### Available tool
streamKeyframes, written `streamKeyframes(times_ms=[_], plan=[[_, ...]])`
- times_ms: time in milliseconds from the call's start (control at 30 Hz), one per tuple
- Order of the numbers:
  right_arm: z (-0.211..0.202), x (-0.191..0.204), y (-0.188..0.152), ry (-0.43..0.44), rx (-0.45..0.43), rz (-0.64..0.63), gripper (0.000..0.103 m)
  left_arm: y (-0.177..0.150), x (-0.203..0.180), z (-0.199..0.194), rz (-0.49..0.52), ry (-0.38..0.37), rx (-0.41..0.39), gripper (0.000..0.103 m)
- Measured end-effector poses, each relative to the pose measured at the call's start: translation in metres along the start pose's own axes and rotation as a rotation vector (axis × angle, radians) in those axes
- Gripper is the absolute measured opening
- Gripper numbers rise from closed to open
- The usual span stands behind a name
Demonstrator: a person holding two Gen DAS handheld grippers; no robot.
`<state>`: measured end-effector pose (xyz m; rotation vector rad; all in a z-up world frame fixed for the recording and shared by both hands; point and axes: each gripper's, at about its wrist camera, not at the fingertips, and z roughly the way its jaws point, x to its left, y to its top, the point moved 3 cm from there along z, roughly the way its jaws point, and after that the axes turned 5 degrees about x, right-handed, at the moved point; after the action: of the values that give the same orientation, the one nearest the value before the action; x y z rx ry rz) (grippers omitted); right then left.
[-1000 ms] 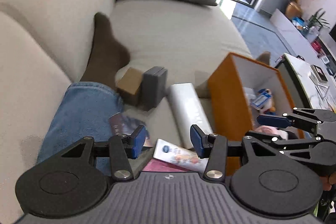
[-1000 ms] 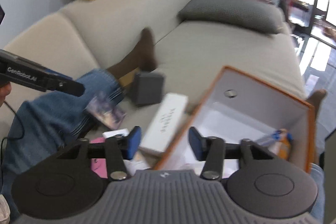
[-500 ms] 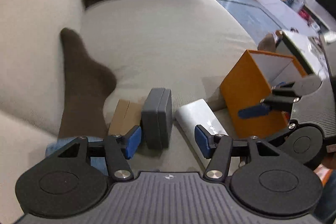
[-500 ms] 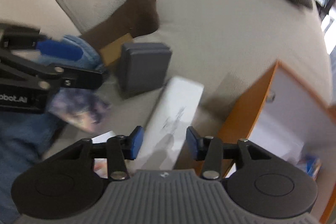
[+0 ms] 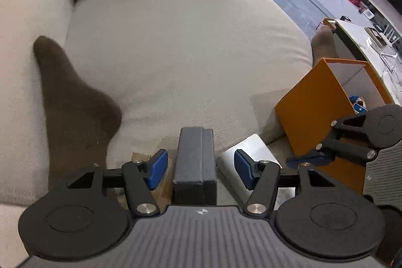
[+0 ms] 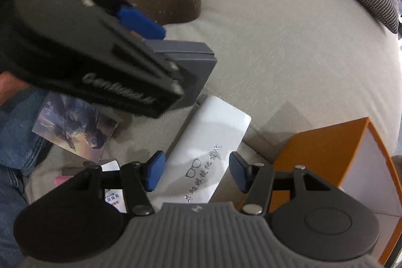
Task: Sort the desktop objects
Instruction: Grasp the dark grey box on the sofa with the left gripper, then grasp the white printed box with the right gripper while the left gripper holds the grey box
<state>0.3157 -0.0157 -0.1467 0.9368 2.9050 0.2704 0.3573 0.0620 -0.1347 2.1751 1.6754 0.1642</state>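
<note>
The dark grey hinged rectangular case (image 5: pixel 195 162) stands on its edge on the beige fabric sofa seat (image 5: pixel 181 42), squarely between the blue pads of the left gripper (image 5: pixel 201 168). That gripper is spread wide, a gap showing on both sides of the case, so nothing is pinched yet. Half a second ago the case sat ahead of the fingers and off to one side; now the gripper has moved in and centred on it, which suggests the approach is done and closing on the case is the step in hand. A flat brown cardboard piece (image 5: pixel 140 157) lies just beside the case on its left, behind the left pad.

The right gripper (image 6: pixel 195 173) has also come lower, and its spread fingers now straddle the long white glasses box with printed lettering (image 6: pixel 211 142), which lies flat just right of the grey case, without touching it as far as I can tell. To the right stands the open orange cardboard box with a white interior (image 6: pixel 326 140), probably the place both items are headed. A printed picture card (image 6: pixel 75 127) rests near the person's jeans-clad leg (image 6: pixel 15 142), and a brown-socked foot (image 5: pixel 72 107) lies against the sofa back.
</note>
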Motion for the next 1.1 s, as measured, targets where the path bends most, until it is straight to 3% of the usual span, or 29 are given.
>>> streamKeyframes(times_ms=[100,267,367,600,833,933,1100], plan=[[0.004,-0.002,0.002,-0.002,0.009,0.008,0.058,0.006,-0.001,0.005,0.012,0.007,0.009,0.069],[0.008,-0.009,0.001,0.006,0.025,0.029,0.058,0.002,-0.003,0.022,0.028,0.03,0.113,0.042],[0.006,-0.012,0.0,0.005,0.024,0.032,0.058,-0.002,0.0,0.02,0.008,0.02,0.1,0.04],[0.006,-0.005,-0.002,0.016,0.034,0.042,0.058,-0.016,0.003,-0.021,-0.068,0.022,-0.022,0.04],[0.016,0.014,0.002,-0.051,0.079,0.049,0.057,-0.041,0.009,-0.062,-0.164,-0.011,-0.158,0.04],[0.022,0.011,0.007,-0.08,0.091,0.083,0.06,-0.05,0.015,-0.072,-0.212,-0.038,-0.216,0.04],[0.032,0.001,0.016,-0.049,0.136,0.16,0.066,-0.059,0.029,-0.075,-0.284,-0.066,-0.28,0.04]])
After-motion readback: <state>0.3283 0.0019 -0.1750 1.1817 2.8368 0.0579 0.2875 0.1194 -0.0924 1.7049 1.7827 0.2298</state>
